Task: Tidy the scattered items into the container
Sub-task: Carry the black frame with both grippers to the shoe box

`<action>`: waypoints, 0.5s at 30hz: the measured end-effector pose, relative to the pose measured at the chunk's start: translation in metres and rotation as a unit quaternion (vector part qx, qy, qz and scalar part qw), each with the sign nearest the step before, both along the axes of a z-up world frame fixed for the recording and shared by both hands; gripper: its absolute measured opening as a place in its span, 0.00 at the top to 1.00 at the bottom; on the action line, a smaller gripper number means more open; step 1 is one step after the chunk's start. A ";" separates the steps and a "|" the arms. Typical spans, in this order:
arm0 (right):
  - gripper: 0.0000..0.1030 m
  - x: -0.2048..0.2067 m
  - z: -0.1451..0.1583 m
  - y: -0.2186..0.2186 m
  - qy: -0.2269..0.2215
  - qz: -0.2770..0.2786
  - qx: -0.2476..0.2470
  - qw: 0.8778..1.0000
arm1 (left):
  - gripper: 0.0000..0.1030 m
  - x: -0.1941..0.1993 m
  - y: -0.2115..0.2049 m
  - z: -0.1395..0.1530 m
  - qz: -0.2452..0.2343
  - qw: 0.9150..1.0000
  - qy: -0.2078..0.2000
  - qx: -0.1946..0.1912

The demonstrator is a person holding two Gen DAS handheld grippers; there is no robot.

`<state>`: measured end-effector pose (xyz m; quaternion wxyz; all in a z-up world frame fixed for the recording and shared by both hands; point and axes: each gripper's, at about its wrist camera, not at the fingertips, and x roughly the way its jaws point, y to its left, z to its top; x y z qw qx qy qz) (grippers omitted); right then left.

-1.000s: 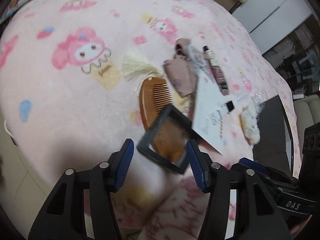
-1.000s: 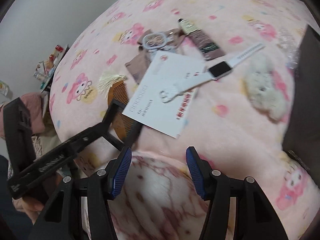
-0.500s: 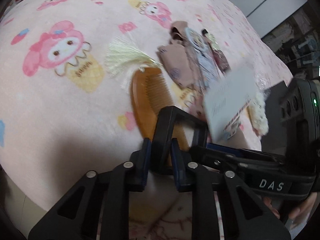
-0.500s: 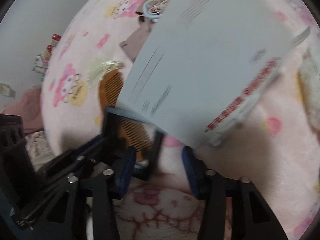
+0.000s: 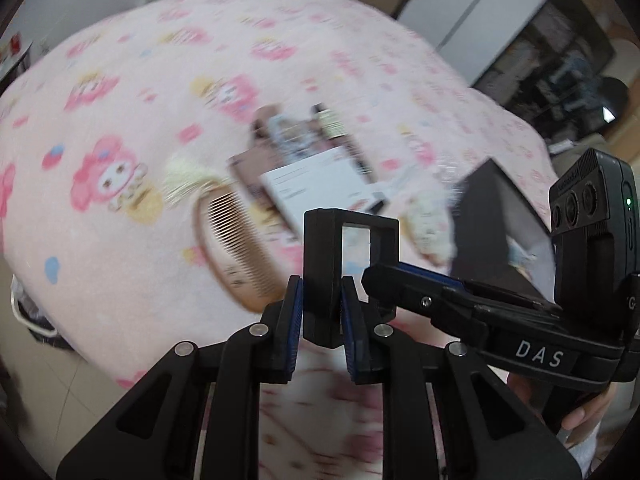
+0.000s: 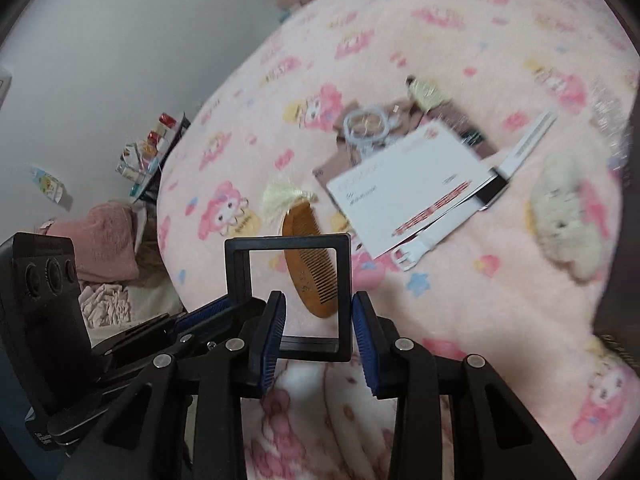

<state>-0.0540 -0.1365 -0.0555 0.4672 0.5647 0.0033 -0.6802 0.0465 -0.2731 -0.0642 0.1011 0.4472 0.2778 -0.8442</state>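
Frame (image 5: 320,236) is the thing in hand: a black square one with a see-through middle. It is up in the air at the near edge of the pink blanket (image 5: 120,80). It looks light and stiff, so it should not bend. The clear middle looks thin and could get poked or scratched, so it is best to hold it by the black bars only.

The left gripper (image 5: 320,312) is pinching one side bar of the frame tight. The right gripper (image 6: 318,320) is closing. The bottom of the frame sits between its blue pads (image 6: 362,332), which are very close to its sides and do not look like they squeeze yet.

Counting what I can see: one frame and two grippers. One brown comb (image 5: 236,232) lies on the blanket just past the frame. One white booklet (image 6: 404,192) lies past the comb. One watch (image 6: 496,188) with a white strap is tucked under the booklet's right side. One fluffy toy (image 6: 564,224) is on the right. One tube (image 6: 426,92) and one clear ring thing (image 6: 366,124) are at the far side. One dark container (image 5: 488,208) sits on the right, well apart from the frame.
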 end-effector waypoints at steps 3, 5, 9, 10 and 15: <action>0.69 -0.003 0.024 0.034 0.024 -0.027 -0.011 0.999 | 0.83 -0.009 0.028 0.021 -0.030 0.999 0.019 -0.005; 0.69 -0.010 0.032 0.063 0.033 -0.045 -0.016 0.998 | 0.83 -0.015 0.050 0.030 -0.053 0.998 0.028 -0.005; 0.69 -0.021 0.041 0.116 0.046 -0.092 -0.023 0.994 | 0.83 -0.035 0.097 0.041 -0.101 0.994 0.036 0.000; 0.69 -0.025 0.043 0.131 0.048 -0.102 -0.024 0.993 | 0.83 -0.041 0.109 0.042 -0.113 0.993 0.038 0.000; 0.69 -0.047 0.050 0.206 0.062 -0.155 -0.022 0.986 | 0.83 -0.076 0.179 0.049 -0.176 0.984 0.040 0.002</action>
